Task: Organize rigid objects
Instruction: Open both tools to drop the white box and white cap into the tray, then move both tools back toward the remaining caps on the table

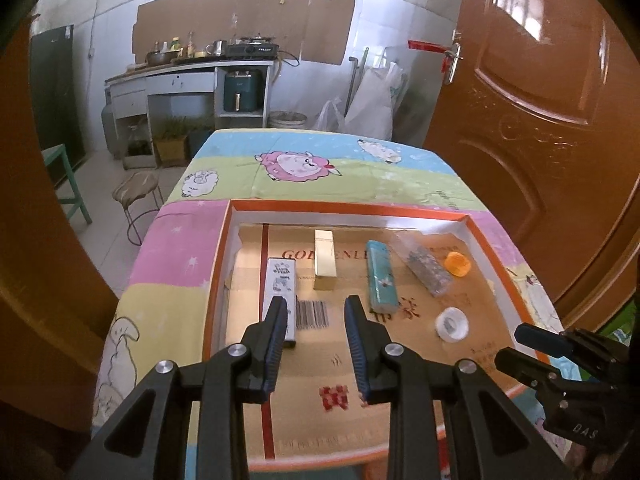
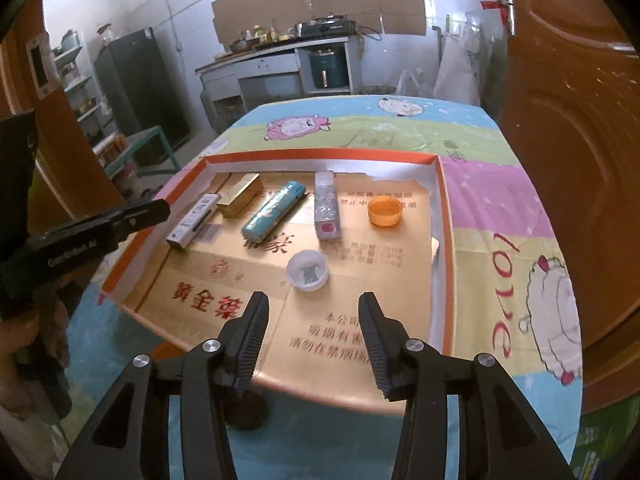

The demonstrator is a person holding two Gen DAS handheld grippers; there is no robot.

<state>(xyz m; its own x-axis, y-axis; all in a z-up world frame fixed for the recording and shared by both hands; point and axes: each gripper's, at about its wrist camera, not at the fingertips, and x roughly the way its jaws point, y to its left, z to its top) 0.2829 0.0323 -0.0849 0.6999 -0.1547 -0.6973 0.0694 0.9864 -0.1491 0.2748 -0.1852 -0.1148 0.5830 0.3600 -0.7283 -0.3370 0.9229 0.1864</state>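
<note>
Orange-rimmed tray (image 2: 447, 240) on cartoon tablecloth (image 2: 500, 184) — in a row along its far part, L to R: white box (image 2: 194, 221), gold box (image 2: 240, 194), teal box (image 2: 273, 211), glittery box (image 2: 327, 204), orange cap (image 2: 385, 210). Clear cap (image 2: 308, 270) sits nearer, apart from the row. Left gripper (image 1: 316, 312) jaws apart w/ nothing between, over tray's near-left by the white box; right gripper (image 2: 314, 308) likewise spread — empty, just short of the clear cap.

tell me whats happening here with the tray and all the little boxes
A person holds a claw in each hand over an orange-rimmed tray. Both the left claw and right claw are open and empty. In the tray lie a white box, gold box, teal box, glittery box and two caps, all untouched.
</note>
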